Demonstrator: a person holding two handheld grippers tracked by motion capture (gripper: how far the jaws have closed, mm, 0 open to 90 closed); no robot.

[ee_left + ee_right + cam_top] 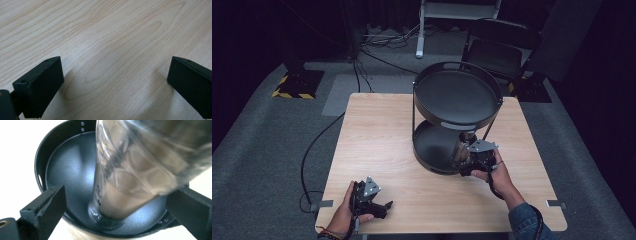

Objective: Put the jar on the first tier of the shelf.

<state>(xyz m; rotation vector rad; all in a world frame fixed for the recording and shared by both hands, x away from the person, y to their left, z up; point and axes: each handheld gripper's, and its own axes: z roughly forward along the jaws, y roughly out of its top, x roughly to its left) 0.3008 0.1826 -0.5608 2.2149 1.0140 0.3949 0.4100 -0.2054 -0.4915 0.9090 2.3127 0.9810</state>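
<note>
Right gripper view shows a clear, tall faceted drinking glass (130,172) standing on the lower tier of a black two-tier round metal tray stand (65,167), between the right gripper (117,202)'s wide-open jaws, untouched. Smooth, breakable and likely slippery, it wants a gentle mid-body grip. Left gripper (115,85) hangs open over the pale wooden table (105,32).

So there's a clear glass jar (463,146) with something brownish in it, standing upright on the bottom tier of a black two-tier round tray stand (434,147). It sits at roughly 3 o'clock on that lower tray, close to the rim and under the top tier. In the right gripper view the jar (130,177) is blurry, faceted-looking glass with a thick base planted flat on the tray's dark textured floor (67,170).
</note>
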